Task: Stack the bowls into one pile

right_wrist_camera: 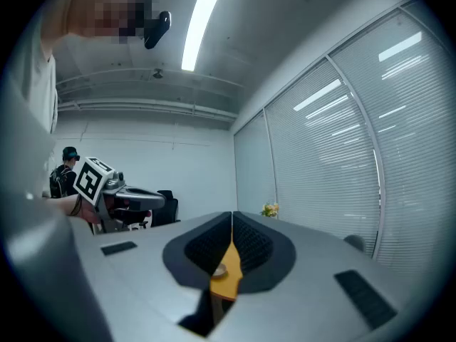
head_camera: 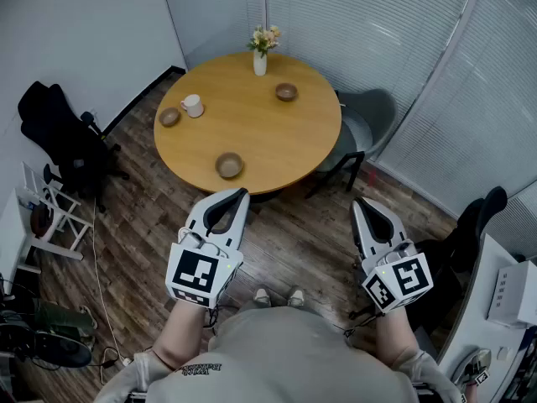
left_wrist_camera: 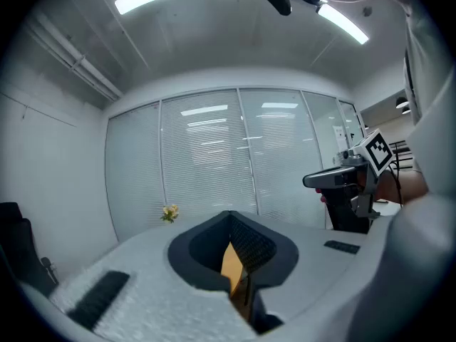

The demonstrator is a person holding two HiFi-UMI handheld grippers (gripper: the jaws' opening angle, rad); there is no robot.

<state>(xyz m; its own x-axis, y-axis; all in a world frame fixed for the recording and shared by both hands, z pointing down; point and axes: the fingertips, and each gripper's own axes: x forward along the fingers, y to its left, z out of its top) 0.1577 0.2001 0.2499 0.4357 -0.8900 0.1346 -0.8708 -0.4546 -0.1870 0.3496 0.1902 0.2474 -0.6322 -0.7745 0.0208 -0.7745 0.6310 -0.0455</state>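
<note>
Across the room, head view: round table (head_camera: 252,133) stands well ahead of both grippers; nothing is stacked yet.
Bowls: three, well apart. They are the near bowl (head_camera: 229,165) by the front edge, the left bowl (head_camera: 169,117) and the far bowl (head_camera: 286,91).
Neighbours: mug (head_camera: 192,106) just beside the left bowl; vase of flowers (head_camera: 260,60) near the far bowl.
Left gripper (head_camera: 237,195): short of the table, over the floor, carrying nothing.
Right gripper (head_camera: 362,201): likewise short of the table, carrying nothing.
Left gripper view, jaws: pressed together with nothing between them; only a sliver of tabletop shows through the slot.
Right gripper view, jaws: pressed together and empty; a small pale shape in the slot is probably the near bowl, too small to be sure.
Risk, reach: closed jaws arriving at a rim would shove the bowl rather than take it, and the near bowl could slide off the edge.
Risk, left bowl: a wide approach may knock the mug.
Risk, far bowl: a long reach may tip the vase.
Risk, stacking: a rim pinch lets a bowl tilt and land crooked.
</note>
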